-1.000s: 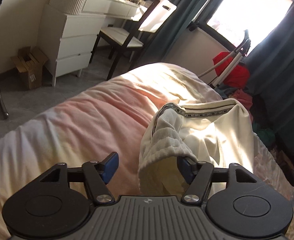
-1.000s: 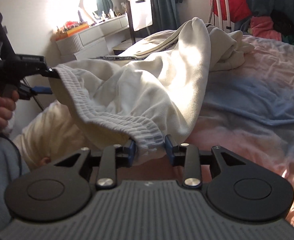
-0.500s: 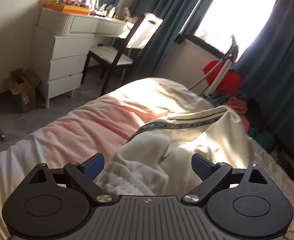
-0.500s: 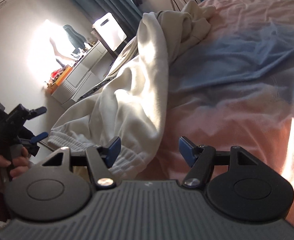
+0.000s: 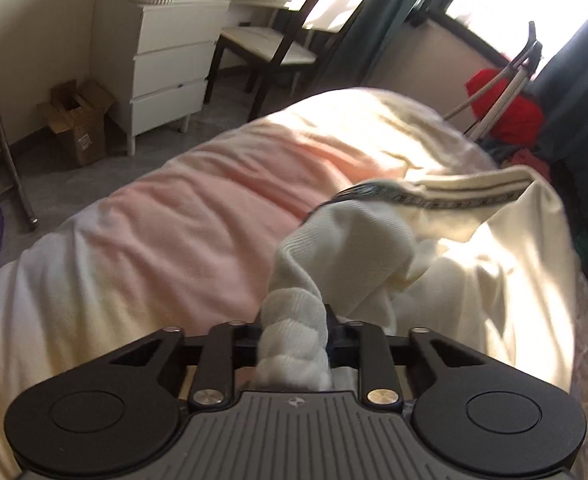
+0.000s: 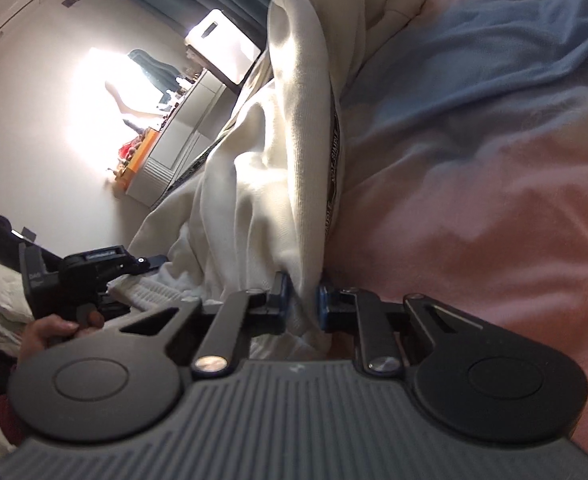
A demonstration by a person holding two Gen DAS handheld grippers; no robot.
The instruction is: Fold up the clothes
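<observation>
Cream sweatpants (image 5: 473, 264) with a dark patterned side stripe lie bunched on the pink and blue bedspread (image 5: 182, 240). My left gripper (image 5: 294, 336) is shut on the ribbed elastic waistband, which bulges up between the fingers. My right gripper (image 6: 301, 300) is shut on a fold of the same sweatpants (image 6: 278, 168) next to the side stripe. In the right wrist view the left gripper (image 6: 94, 272) shows at the left, held by a hand.
A white dresser (image 5: 166, 48) and a dark chair (image 5: 278, 44) stand left of the bed. A cardboard box (image 5: 76, 120) sits on the floor. A drying rack with red clothes (image 5: 505, 104) stands by the window.
Both grippers were open half a second ago. Now each has shut on the sweatpants, the left on the waistband, the right on a fold by the stripe.
</observation>
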